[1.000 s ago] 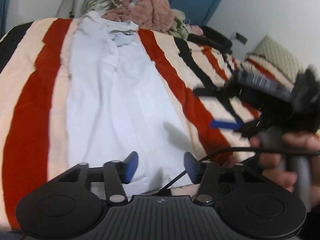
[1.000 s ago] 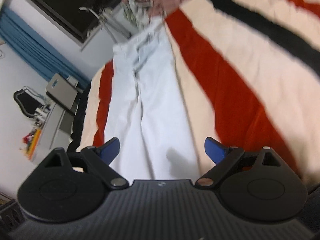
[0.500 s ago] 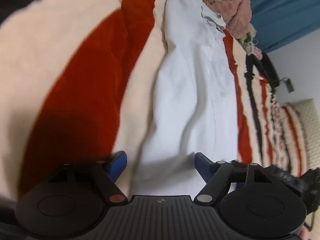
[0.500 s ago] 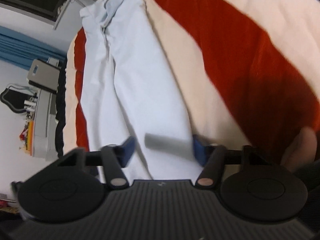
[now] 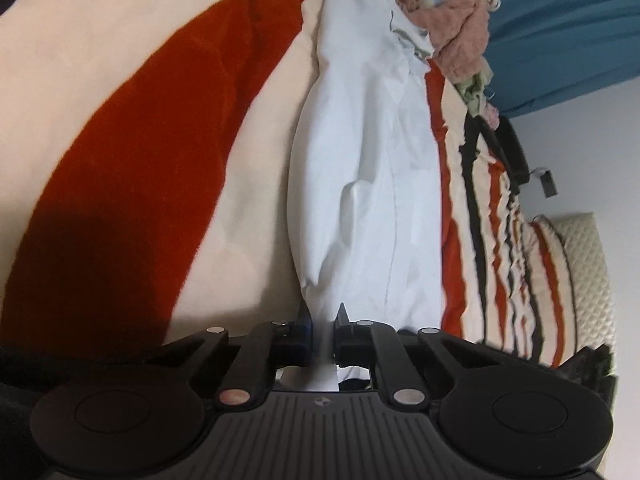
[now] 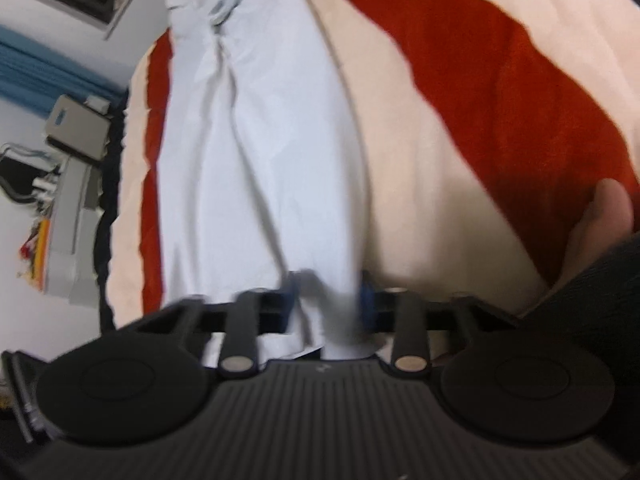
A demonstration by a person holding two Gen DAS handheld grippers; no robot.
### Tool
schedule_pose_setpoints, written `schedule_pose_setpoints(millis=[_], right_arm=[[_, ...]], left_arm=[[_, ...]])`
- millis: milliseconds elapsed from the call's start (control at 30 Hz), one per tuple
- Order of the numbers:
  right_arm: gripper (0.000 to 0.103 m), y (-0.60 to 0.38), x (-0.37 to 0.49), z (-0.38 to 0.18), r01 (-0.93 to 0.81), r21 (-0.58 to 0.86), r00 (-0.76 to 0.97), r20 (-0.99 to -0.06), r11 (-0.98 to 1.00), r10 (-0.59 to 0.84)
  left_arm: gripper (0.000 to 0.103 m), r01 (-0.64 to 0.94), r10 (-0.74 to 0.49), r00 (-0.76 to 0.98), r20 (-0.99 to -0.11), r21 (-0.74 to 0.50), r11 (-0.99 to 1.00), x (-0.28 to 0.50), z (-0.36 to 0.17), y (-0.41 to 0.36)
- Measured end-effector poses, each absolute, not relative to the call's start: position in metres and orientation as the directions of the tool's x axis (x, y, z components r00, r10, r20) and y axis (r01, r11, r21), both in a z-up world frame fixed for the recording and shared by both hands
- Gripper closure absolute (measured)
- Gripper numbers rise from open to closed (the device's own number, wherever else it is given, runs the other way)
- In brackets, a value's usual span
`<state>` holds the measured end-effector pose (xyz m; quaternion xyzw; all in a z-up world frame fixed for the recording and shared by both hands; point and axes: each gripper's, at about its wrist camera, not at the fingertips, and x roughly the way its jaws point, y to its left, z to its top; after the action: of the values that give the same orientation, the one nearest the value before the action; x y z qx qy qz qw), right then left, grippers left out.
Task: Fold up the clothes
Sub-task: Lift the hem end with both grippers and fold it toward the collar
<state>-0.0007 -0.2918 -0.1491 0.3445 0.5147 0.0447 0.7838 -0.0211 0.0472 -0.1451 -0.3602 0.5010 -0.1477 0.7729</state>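
Observation:
White trousers [image 5: 372, 184] lie lengthwise on a red, cream and black striped blanket [image 5: 132, 140], waistband at the far end. My left gripper [image 5: 322, 326] is shut on the near hem at the trousers' left edge. In the right wrist view the same trousers [image 6: 256, 152] run away from me. My right gripper [image 6: 326, 300] has its jaws partly closed around the near hem at the right edge, with cloth between them. The view is blurred, so a firm pinch is not clear.
A heap of pink, beige and green clothes [image 5: 452, 20] sits past the waistband. A blue curtain [image 5: 568, 20] hangs behind it. A quilted pillow [image 5: 588, 264] lies at the right. A desk with clutter [image 6: 60, 208] stands beyond the bed's left side.
Both grippers dropped to the near hem. The left went from open to shut on the cloth. The right narrowed around the cloth.

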Motion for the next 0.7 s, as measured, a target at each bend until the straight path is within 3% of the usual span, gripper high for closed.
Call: schedule_pose_setpoints(millis=[133,300,467,567,700], right_arm=[[0.093,-0.307,-0.006,-0.134,0.297,0.661,0.532,-0.714,0.689,0.456],[0.095,-0.326,-0.014,-0.054,0.146,0.731,0.695,-0.555,0.666,0.457],[0.096,-0.341,-0.034,0.011,0.037,0.724,0.763,-0.466,0.689,0.448],[0.096,-0.347,-0.051,0.03,-0.008,0.711,0.774,-0.441,0.703,0.455],[0.096,-0.344,-0.082,0.006,0.01,0.7,0.731,-0.492,0.714,0.473]], left_arm=[[0.095,-0.126,-0.602,0.519,-0.607,-0.751,0.649,-0.024,-0.12,0.058],[0.096,-0.057,-0.606,0.612,-0.508,-0.793,0.606,-0.025,-0.046,0.062],[0.096,0.018,-0.612,0.667,-0.425,-0.812,0.583,-0.033,0.019,0.058],[0.096,0.028,-0.615,0.656,-0.437,-0.8,0.599,-0.056,0.029,0.053],[0.096,-0.019,-0.622,0.595,-0.508,-0.783,0.622,-0.105,0.011,0.06]])
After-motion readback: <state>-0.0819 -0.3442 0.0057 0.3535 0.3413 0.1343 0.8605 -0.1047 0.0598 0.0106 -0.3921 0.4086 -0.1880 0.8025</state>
